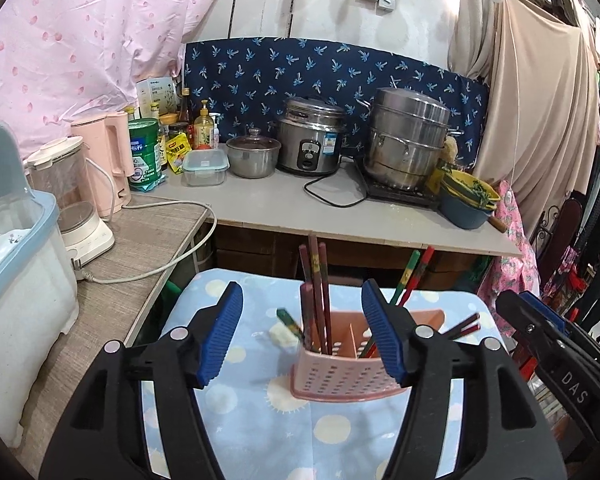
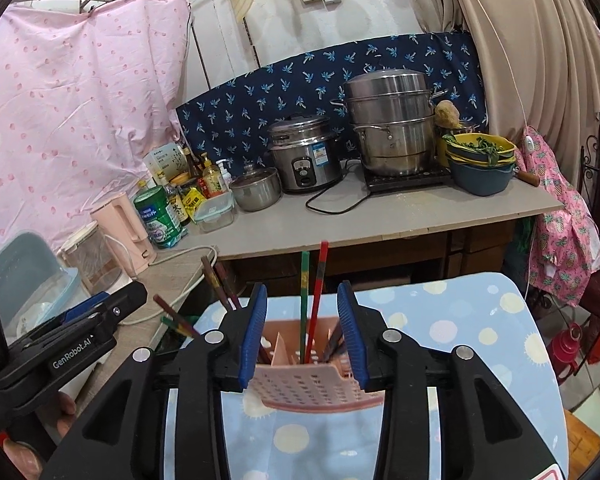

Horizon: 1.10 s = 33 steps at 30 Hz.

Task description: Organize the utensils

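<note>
Blue-padded jaws of my left gripper (image 1: 302, 334) stand apart with nothing pressed between them, and just beyond them sits the pink utensil holder (image 1: 348, 376) on the cloud-print cloth (image 1: 260, 432) covering the small surface. My right gripper (image 2: 302, 332) also has its jaws open; its pads flank the holder's upper edge, and I see no pad pressing on anything. Dark red chopsticks (image 1: 318, 296) stand upright in the holder's left compartment, a green and a red chopstick (image 2: 310, 304) rise from the middle, and a few more lean out toward the sides.

I judge this to be the step just after dropping chopsticks into the holder, both grips released. One green-tipped chopstick (image 1: 290, 322) slants low at the holder's left edge; whether it sits inside or rests against the outside I cannot tell. If more utensils remain, the next move calls for backing clear of the upright sticks without knocking them, then finding the next piece.

My own arms cover the near cloth, so any utensils lying there are hidden, and the holder's inner dividers are only partly visible
</note>
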Available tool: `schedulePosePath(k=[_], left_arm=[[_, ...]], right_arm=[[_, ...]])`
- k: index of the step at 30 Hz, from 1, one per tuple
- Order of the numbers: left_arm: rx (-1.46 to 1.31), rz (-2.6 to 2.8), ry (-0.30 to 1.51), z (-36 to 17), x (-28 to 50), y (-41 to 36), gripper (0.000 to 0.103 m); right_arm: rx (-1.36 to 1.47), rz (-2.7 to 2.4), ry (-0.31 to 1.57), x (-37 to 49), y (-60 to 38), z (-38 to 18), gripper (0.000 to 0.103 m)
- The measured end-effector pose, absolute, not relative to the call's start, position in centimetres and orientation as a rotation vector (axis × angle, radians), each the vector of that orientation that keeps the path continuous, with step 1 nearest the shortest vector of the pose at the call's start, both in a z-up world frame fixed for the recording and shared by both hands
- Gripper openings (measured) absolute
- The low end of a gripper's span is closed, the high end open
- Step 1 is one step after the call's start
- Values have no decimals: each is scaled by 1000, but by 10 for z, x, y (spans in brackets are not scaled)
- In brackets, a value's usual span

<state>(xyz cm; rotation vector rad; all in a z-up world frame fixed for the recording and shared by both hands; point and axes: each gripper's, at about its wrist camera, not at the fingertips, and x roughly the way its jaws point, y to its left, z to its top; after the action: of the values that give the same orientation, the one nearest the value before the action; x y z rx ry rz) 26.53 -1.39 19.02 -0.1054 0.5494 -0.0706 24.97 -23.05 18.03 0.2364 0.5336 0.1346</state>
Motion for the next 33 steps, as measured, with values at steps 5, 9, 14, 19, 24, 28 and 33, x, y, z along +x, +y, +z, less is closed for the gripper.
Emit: schedulePosePath(k=[5, 9, 14, 19, 24, 28, 33], left_arm=[[-91, -65, 577, 178, 251, -14, 59], [-71, -62, 590, 170, 238, -17, 59], [-56, -56, 605, 161, 224, -17, 59], [-51, -51, 631, 149, 213, -16, 60], [-39, -54, 654, 135, 199, -18, 60], [-14, -45, 669, 125, 191, -20, 62], [-4, -45, 689, 113, 183, -22, 68]], right_arm=[[201, 125, 556, 230, -226, 167, 39], [189, 121, 569, 215, -224, 159, 42], [186, 116, 588, 200, -223, 148, 44], [190, 112, 608, 187, -222, 139, 44], [167, 104, 628, 175, -218, 129, 44], [151, 102, 643, 165, -215, 119, 45], [146, 100, 672, 156, -212, 105, 46]])
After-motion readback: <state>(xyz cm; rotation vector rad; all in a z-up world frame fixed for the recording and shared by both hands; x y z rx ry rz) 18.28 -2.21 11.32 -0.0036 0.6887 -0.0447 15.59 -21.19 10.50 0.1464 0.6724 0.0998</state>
